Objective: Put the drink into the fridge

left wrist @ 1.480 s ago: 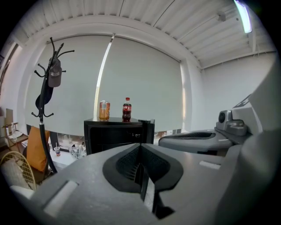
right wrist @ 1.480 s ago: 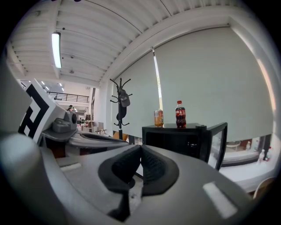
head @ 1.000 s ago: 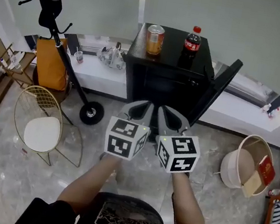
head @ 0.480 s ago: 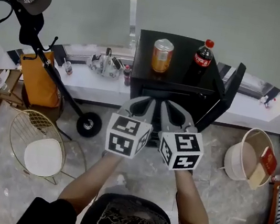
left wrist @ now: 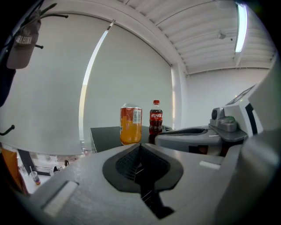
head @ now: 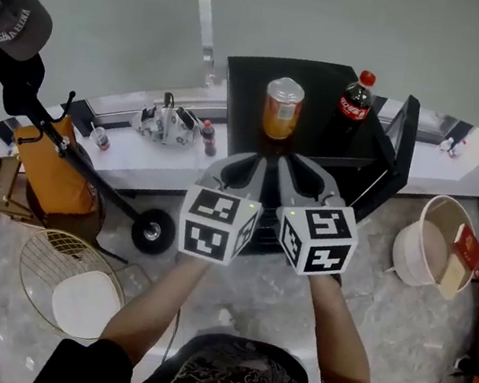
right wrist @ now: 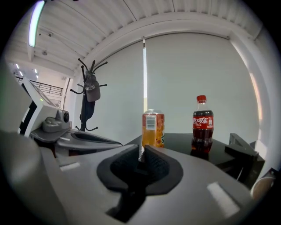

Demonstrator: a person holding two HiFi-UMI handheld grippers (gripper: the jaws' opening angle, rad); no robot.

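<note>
A black mini fridge (head: pixel 248 87) stands against the wall, its door (head: pixel 397 158) swung open to the right. On its top stand an orange drink (head: pixel 282 108) (left wrist: pixel 131 125) (right wrist: pixel 153 128) and a cola bottle (head: pixel 355 101) (left wrist: pixel 156 117) (right wrist: pixel 202 124) to its right. My left gripper (head: pixel 246 162) (left wrist: pixel 139 147) is shut and empty, just short of the fridge's front. My right gripper (head: pixel 302 168) (right wrist: pixel 141 151) is beside it. Its jaws are opening, with a thin slit between the pads and nothing in it.
A coat stand with a cap (head: pixel 14 16) and an orange bag (head: pixel 39 166) stand at the left. A wire chair with a white cushion (head: pixel 86 292) is lower left. A white bucket (head: pixel 436 242) sits at the right. Small items (head: pixel 170 120) line the low sill.
The fridge and both drinks have come closer and sit right above the grippers in the head view. The two grippers stay side by side, nearer the fridge front.
</note>
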